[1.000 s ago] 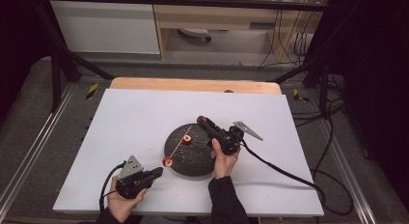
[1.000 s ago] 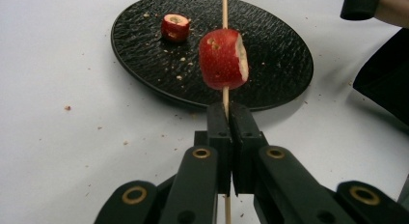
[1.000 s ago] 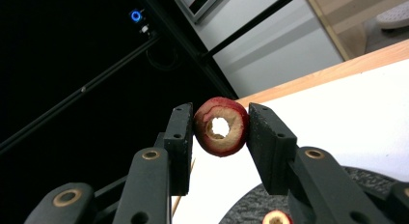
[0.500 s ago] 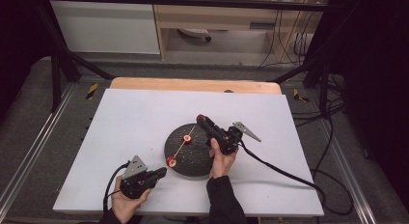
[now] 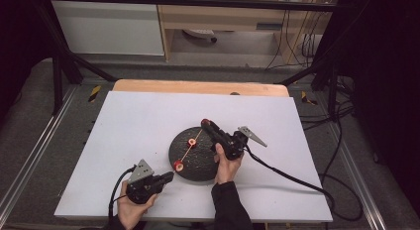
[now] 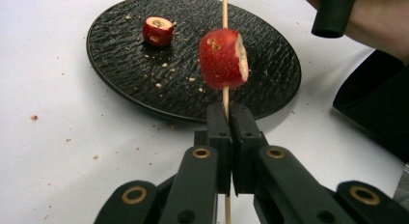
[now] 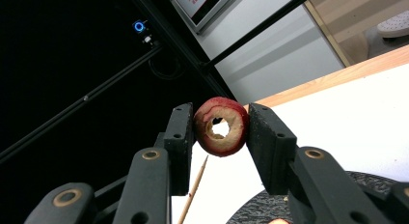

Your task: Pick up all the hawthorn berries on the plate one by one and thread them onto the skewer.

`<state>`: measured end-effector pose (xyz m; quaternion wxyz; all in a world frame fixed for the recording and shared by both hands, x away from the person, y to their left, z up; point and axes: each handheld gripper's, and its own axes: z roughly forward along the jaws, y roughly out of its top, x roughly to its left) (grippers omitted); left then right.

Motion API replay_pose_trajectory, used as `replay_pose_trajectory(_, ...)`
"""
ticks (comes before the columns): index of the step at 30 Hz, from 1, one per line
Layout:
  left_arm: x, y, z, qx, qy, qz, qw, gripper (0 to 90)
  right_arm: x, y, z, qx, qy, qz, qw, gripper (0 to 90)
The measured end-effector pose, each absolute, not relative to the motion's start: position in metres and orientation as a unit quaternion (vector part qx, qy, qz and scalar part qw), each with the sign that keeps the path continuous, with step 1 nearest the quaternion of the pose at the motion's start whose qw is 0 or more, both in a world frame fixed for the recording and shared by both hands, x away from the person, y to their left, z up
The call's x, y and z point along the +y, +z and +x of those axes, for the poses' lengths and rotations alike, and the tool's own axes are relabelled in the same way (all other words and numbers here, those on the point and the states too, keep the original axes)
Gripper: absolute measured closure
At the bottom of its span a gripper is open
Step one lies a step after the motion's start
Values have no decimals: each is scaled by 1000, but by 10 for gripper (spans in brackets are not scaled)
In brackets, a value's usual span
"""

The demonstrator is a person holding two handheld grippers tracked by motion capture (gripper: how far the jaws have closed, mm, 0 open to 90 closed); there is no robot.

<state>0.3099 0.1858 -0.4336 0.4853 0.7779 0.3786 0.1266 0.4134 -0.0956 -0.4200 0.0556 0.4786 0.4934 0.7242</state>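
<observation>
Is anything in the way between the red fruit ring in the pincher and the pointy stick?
Nothing visible. The right gripper pinches the red ring, and the skewer tip lies just below it. The left gripper holds the skewer's other end, one piece already threaded.

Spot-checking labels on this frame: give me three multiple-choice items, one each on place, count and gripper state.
1. Where is the holed ring? A) on the plate B) on the skewer C) in the right gripper
2. Red pieces in all? A) three B) two C) five
3. Left gripper is: A) open B) shut on the skewer C) shut on the plate

1 C: its fingers press the ring's sides.
2 A: one on skewer, one on plate, one gripped.
3 B: fingers pinch the skewer.
</observation>
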Motion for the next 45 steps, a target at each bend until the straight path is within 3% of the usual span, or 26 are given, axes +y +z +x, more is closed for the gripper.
replay_pose_trajectory(24, 167, -424, 311, 407, 127, 760, 491, 878, -94, -422, 411, 490, 729, 475, 53, 634)
replay_pose_trajectory(45, 141, -401, 343, 413, 132, 745, 507, 879, -93, -422, 403, 501, 726, 469, 39, 635)
